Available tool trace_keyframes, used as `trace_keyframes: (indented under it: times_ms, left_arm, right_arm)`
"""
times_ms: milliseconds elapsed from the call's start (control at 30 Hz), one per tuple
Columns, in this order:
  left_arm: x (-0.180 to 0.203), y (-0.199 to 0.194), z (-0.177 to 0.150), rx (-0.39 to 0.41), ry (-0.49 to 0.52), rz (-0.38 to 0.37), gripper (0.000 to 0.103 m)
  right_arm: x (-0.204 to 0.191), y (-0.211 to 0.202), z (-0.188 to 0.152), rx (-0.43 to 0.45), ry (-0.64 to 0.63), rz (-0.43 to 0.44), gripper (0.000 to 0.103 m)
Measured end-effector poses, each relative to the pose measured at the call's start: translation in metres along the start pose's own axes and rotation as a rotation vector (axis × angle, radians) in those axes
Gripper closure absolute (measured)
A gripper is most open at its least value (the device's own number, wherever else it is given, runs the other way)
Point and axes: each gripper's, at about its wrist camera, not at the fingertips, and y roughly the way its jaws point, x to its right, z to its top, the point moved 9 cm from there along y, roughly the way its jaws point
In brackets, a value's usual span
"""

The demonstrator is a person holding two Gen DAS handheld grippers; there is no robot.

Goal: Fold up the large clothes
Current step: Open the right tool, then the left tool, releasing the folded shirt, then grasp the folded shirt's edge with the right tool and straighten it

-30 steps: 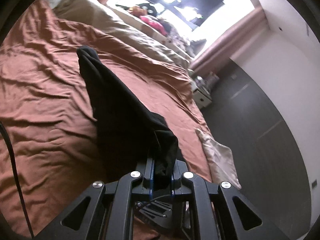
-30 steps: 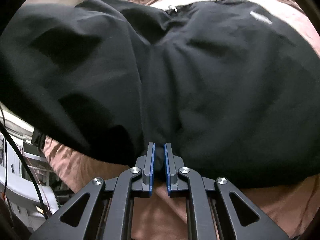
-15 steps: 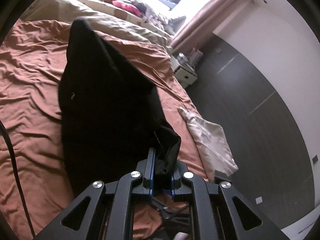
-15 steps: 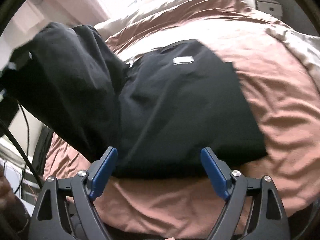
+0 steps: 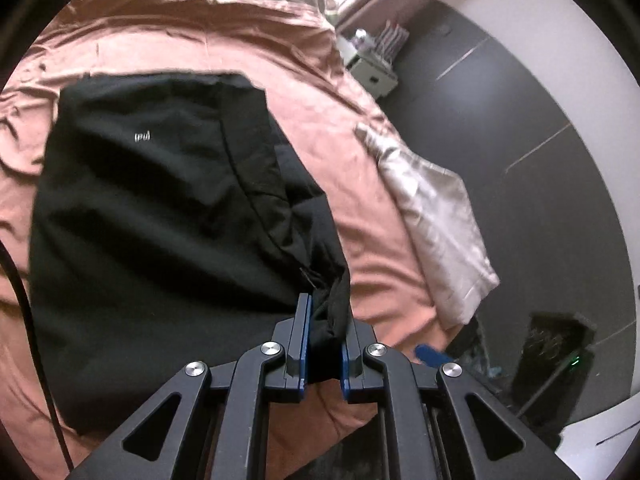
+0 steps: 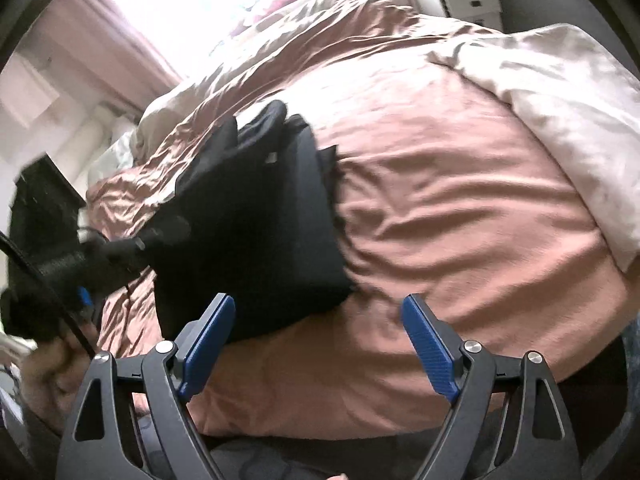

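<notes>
Left wrist view first. Far left of the frame there's a thin black cable (image 5: 24, 304) running down the edge, over the rumpled pinkish-brown bedspread (image 5: 168, 36). Most of the left and centre is taken up by the black garment (image 5: 152, 216), lying spread on the bedspread with a tiny white logo (image 5: 142, 136) in its upper part. One bunched end of it trails down to the lower centre, where the left gripper (image 5: 324, 340) has its blue-padded fingers pinched tight on that wad of fabric. Right of that, a pale beige cloth (image 5: 436, 216) hangs off the bed edge, then dark floor and a small white nightstand (image 5: 372, 72) in the upper right.

Right wrist view: the left gripper (image 6: 80, 264) shows up blurry at the left edge, with the black garment (image 6: 256, 240) stretching from it across the left-centre of the bedspread (image 6: 448, 208). At the bottom, the right gripper (image 6: 318, 334) has its fingers spread wide apart with nothing between them, hovering just in front of the garment's near edge. A cream duvet (image 6: 560, 92) sits upper right.
</notes>
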Motion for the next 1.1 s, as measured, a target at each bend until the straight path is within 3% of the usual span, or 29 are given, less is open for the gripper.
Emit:
trace_keyframes:
  times_ms: [167,233,300,400,533,700,733,800,933,967,1100]
  left_arm:
    - [0.007,0.006,-0.008,-0.032,0.038,0.025,0.089]
    - [0.011,0.006,-0.009,-0.039,0.028,-0.005,0.076]
    - [0.011,0.001,-0.004,-0.055,-0.012,-0.079,0.050]
    - [0.004,-0.018,0.003,-0.016,-0.037,-0.078,0.031]
    - [-0.016,-0.047,0.010,0.037,-0.047,-0.057,0.030]
    - [-0.071,-0.074,0.008,0.077,-0.080,0.090,0.030]
    - [-0.084,-0.079,0.006,0.084,-0.093,0.120,0.030]
    - [-0.109,-0.085,0.000,0.087,-0.124,0.167,0.030]
    - [-0.158,-0.076,-0.020,0.047,-0.203,0.267,0.030]
    - [-0.166,-0.072,-0.024,0.036,-0.216,0.278,0.030]
    - [-0.179,-0.057,-0.040,-0.013,-0.255,0.252,0.030]
  right_arm:
    - [0.013,-0.007,0.007,0.031,0.059,0.018,0.018]
    - [0.014,-0.008,0.010,0.038,0.068,0.025,0.018]
    - [0.011,-0.006,0.014,0.037,0.068,0.041,0.018]
    - [-0.002,-0.002,0.019,0.027,0.047,0.077,0.018]
    - [-0.027,0.003,0.026,0.037,-0.017,0.115,0.018]
    - [-0.046,0.037,0.025,-0.022,-0.075,0.118,0.019]
    - [-0.049,0.044,0.025,-0.032,-0.085,0.112,0.023]
    - [-0.054,0.058,0.025,-0.061,-0.103,0.089,0.047]
    - [-0.056,0.084,0.025,-0.113,-0.120,0.071,0.073]
    - [-0.057,0.086,0.027,-0.111,-0.124,0.077,0.089]
    - [-0.064,0.075,0.033,-0.051,-0.146,0.147,0.094]
